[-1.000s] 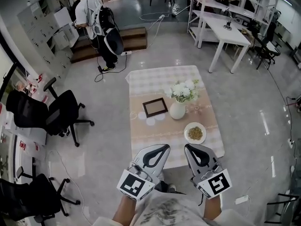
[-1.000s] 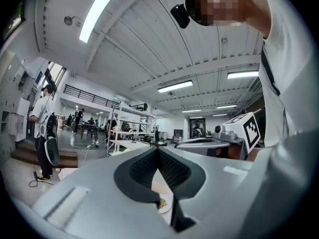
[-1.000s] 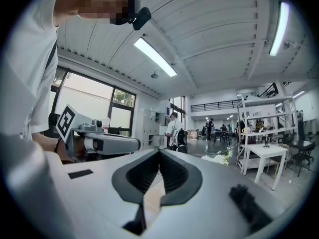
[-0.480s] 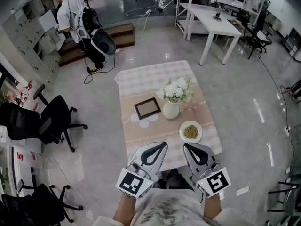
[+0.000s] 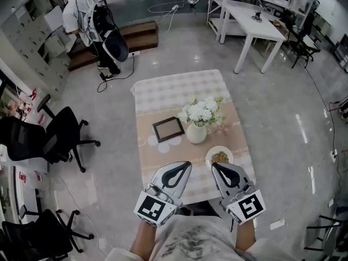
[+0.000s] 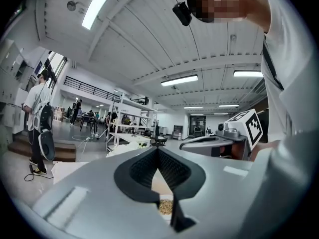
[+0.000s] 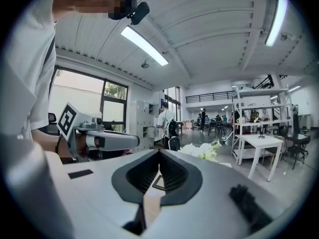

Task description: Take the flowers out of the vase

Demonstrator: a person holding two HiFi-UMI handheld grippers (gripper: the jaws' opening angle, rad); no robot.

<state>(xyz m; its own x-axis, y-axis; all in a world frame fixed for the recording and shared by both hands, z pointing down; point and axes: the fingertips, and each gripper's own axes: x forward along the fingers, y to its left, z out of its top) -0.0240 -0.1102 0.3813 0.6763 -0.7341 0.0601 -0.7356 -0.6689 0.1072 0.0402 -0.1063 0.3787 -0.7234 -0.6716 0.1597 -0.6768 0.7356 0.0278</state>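
White flowers [image 5: 200, 112] stand in a cream vase [image 5: 196, 134] in the middle of a low table [image 5: 179, 88] covered with a checked cloth. My left gripper [image 5: 184, 165] and right gripper [image 5: 217, 166] are side by side over the table's near edge, well short of the vase. Both are shut with nothing between the jaws. The left gripper view looks along the closed left gripper [image 6: 158, 150], with the flowers [image 6: 130, 145] beyond. Past the closed right gripper [image 7: 159, 152] in its own view, the flowers [image 7: 203, 151] show to the right.
A dark picture frame [image 5: 167, 129] lies left of the vase. A white plate of grains [image 5: 219, 157] sits just ahead of the right gripper. Black office chairs [image 5: 51, 140] stand to the left. A person [image 5: 81, 15] is at the back left, a white table [image 5: 255, 22] at the back right.
Both grippers have come forward side by side, from in front of the table to over its near edge. The table and vase appear closer. Both stay shut.
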